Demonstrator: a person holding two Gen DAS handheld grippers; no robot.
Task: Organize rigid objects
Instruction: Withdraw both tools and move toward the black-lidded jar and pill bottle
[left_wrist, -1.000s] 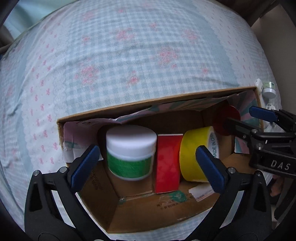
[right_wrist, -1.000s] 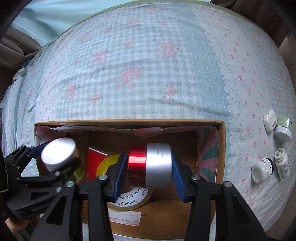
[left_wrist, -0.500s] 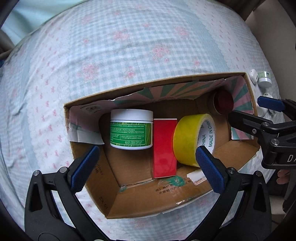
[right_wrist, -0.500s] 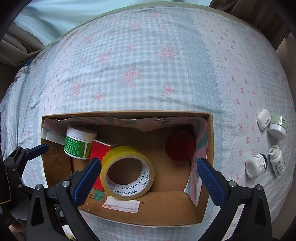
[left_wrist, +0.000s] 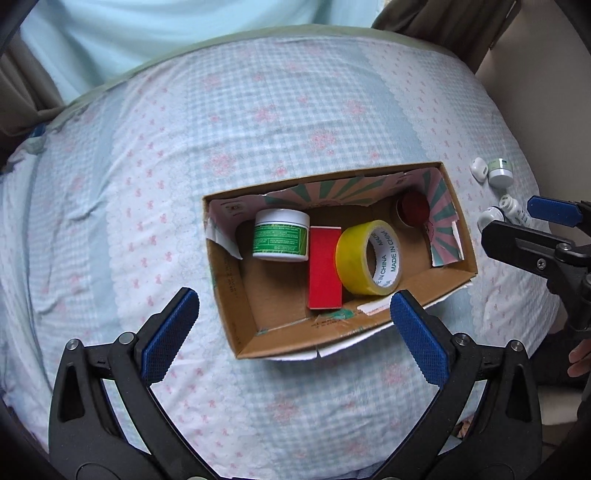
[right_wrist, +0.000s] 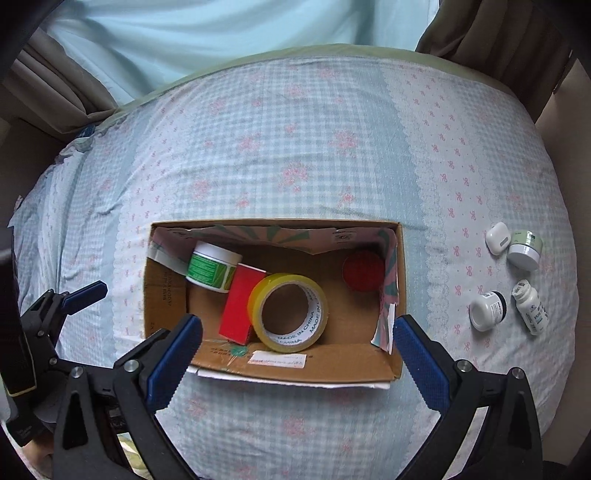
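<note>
An open, rectangular brown cardboard box (right_wrist: 391, 363) with torn, paper-lined inner flaps is set on a soft quilted bedcover (right_wrist: 295, 147) printed in pale blue checks with pink flowers and bows. Four rigid things are lodged inside it. A squat white plastic jar with a green label (right_wrist: 211, 266) is tipped on its side at the left end. A flat red rectangular carton (right_wrist: 240, 304) is leaned against it, and a glossy roll of yellow adhesive tape on a white printed core (right_wrist: 288, 312) is propped against the carton. A round red-topped can (right_wrist: 362, 271) is stood apart in the right corner.

On the bedcover to the right of the box, a smooth white earbud case (right_wrist: 497, 237), a pale green-lidded jar (right_wrist: 525, 249), a white-capped dark-banded tub (right_wrist: 487, 310) and a small white pill bottle (right_wrist: 530, 306) are clustered.

The left gripper (left_wrist: 295, 314) and the right gripper (right_wrist: 297, 339), both black-framed with ribbed blue pads, are held above the near edge of the box, spread wide with nothing between the pads.
</note>
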